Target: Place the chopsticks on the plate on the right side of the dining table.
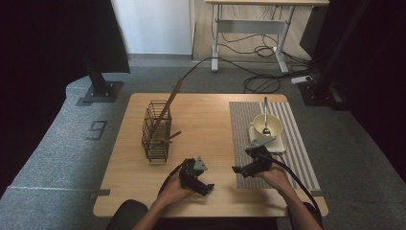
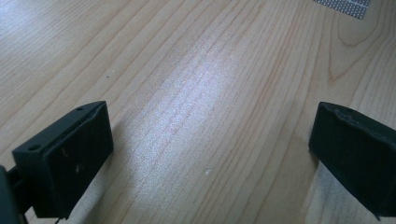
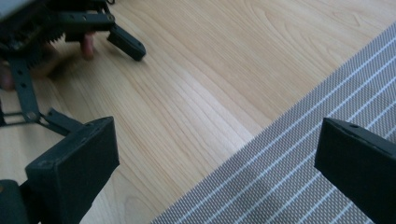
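Left claw [image 1: 203, 184] sat low over the bare wood of the table [image 1: 201, 120], near the front edge, jaws spread wide, nothing between them. In the left gripper view only wood grain ran between my jaws, plus a corner of the placemat [image 2: 345, 5] at the top right.

Right claw [image 1: 242, 168] was also wide and empty, on the near left edge of the striped grey placemat [image 1: 299, 143]. The right gripper view had one jaw over wood and the other over the mat weave [image 3: 289, 177]; my left claw [image 3: 93, 35] showed at the top left, with a fingertip beside it.

The two claws pointed toward each other, near but apart.

The bowl [image 1: 266, 125] was just beyond my right claw, on a white square dish [image 1: 280, 143] on the placemat, with a spoon [image 1: 265, 117] standing in it, handle leaning away from me. The claw was close to the dish; contact I couldn't tell.

The wire basket [image 1: 156, 132] stood upright on the left part of the table, well apart from both claws, with a long wooden utensil [image 1: 170, 103] sticking out slanted, and a shorter wooden piece [image 1: 172, 136] poking out its side.
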`<state>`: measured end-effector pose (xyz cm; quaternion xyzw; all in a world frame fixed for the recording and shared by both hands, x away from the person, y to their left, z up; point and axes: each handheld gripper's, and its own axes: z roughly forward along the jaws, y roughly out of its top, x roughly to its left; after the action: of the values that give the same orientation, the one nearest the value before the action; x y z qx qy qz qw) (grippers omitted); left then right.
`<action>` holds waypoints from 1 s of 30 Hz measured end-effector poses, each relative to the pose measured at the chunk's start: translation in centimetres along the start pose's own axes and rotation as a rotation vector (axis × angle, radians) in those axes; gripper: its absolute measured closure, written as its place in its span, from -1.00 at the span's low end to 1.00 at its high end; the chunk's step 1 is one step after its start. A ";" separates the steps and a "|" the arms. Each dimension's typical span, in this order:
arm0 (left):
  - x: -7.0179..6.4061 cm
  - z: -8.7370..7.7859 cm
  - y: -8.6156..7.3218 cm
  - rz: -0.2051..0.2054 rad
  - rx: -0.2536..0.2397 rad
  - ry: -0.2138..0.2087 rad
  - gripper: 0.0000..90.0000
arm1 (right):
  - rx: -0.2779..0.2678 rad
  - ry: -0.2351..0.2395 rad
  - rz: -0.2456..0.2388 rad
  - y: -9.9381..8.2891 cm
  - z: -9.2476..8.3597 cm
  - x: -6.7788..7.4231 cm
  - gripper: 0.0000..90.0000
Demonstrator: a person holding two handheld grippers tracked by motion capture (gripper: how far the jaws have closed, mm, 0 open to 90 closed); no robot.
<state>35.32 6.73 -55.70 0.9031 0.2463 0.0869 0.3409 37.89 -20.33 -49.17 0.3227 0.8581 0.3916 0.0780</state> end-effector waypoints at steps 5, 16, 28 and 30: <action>0.0 0.0 0.0 0.000 0.001 0.000 -1.00 | 0.006 0.005 0.016 1.1 0.0 0.1 -1.00; 0.0 0.0 0.0 0.000 0.001 -0.001 -1.00 | 0.025 0.003 -0.019 3.5 0.0 0.6 -1.00; 0.0 0.0 0.0 0.000 0.002 -0.001 -1.00 | 0.020 0.056 0.001 6.2 0.1 1.3 -1.00; 0.0 0.0 0.0 -0.001 0.001 -0.001 -1.00 | 0.014 0.062 -0.005 6.7 0.2 1.5 -1.00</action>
<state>35.32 6.73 -55.68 0.9033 0.2464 0.0859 0.3405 40.10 -16.03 -44.29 0.3089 0.8637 0.3951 0.0501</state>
